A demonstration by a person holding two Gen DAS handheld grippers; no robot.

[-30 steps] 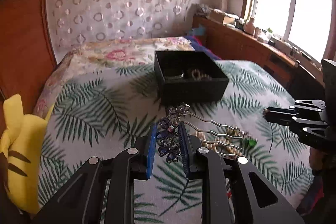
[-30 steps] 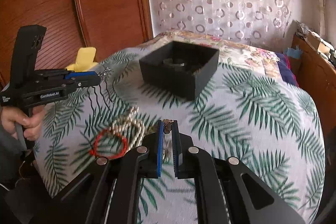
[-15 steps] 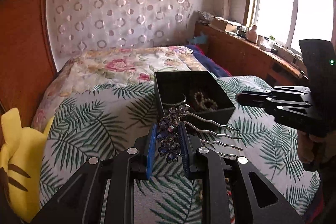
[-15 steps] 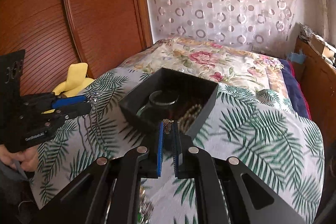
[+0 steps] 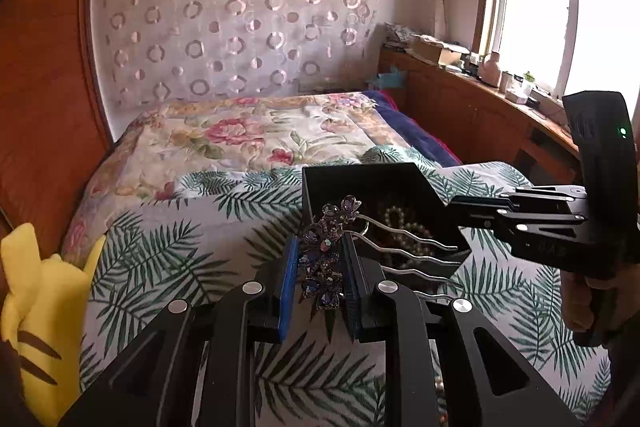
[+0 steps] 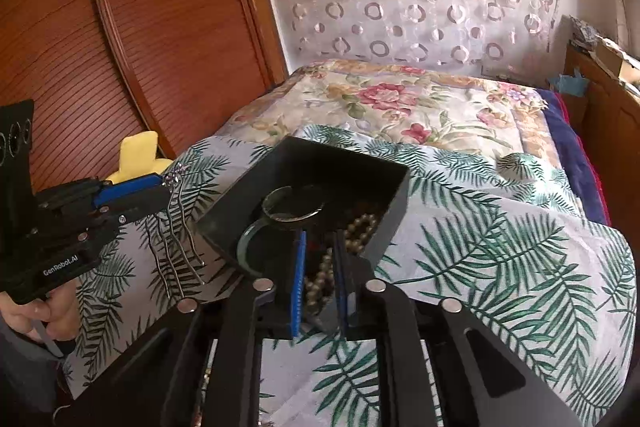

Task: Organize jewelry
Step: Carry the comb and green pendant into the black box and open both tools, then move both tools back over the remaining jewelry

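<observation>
Right gripper [image 6: 319, 279]: your jaws have parted slightly over the black box [image 6: 362, 169]; whatever they pinched is gone, seemingly dropped inside.
Left gripper [image 5: 319, 273]: you still clamp the purple hair comb [image 5: 325, 259], now beside the box.

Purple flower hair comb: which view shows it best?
Left wrist: the hair comb sits close-up between the left tongs, jeweled flowers and wavy prongs plain. The right wrist view shows it small and side-on, mostly prongs.
</observation>
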